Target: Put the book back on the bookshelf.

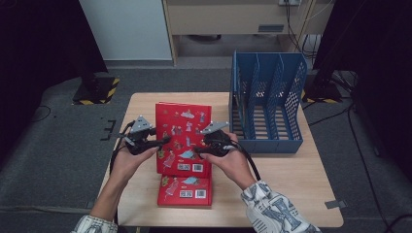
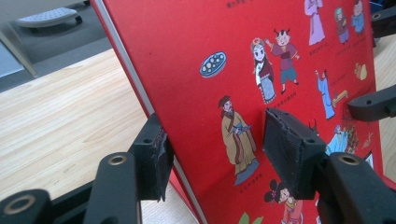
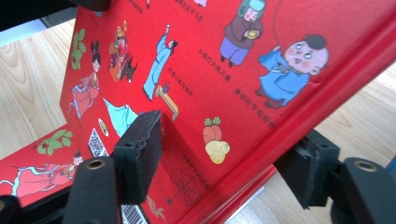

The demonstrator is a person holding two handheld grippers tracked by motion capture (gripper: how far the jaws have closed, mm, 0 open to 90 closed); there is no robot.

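High view: red book [image 1: 183,138], stiff, smooth-covered, likely moderately heavy, held tilted left of blue file rack [image 1: 266,104]; left gripper [image 1: 164,141] and right gripper [image 1: 199,149] jaws clamp its side edges.

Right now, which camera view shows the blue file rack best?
The high view: the whole blue file rack stands on the table's far right. The left gripper view catches a blue sliver at its top right corner; the right gripper view adds nothing clear.
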